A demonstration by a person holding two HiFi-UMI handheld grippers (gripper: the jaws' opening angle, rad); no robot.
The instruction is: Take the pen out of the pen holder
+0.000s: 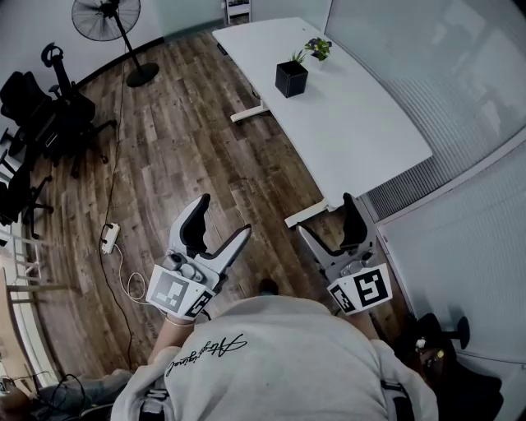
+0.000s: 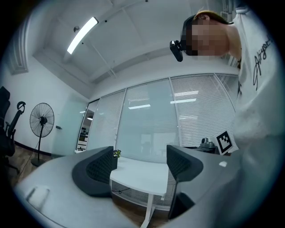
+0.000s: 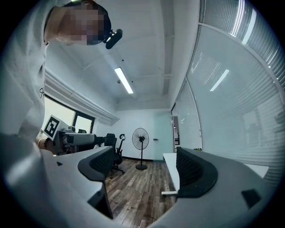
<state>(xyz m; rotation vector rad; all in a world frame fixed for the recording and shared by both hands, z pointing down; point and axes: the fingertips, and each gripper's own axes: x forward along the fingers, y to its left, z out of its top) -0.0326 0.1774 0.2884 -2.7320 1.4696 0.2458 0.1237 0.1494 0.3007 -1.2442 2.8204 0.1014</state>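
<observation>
A black cube-shaped pen holder (image 1: 291, 79) stands on the white table (image 1: 362, 123) far ahead of me, with a small green plant (image 1: 319, 48) behind it. I cannot make out a pen in it at this distance. My left gripper (image 1: 223, 217) hangs open over the wood floor, well short of the table, with nothing between its jaws. My right gripper (image 1: 326, 215) is open too, near the table's near leg. In the left gripper view the left gripper (image 2: 140, 167) frames the table's end (image 2: 142, 176). In the right gripper view the right gripper (image 3: 142, 167) holds nothing.
A standing fan (image 1: 107, 16) and black office chairs (image 1: 41, 107) line the far left. A power strip (image 1: 109, 238) with a cable lies on the floor left of my left gripper. Glass partitions with blinds (image 1: 460, 99) run along the right.
</observation>
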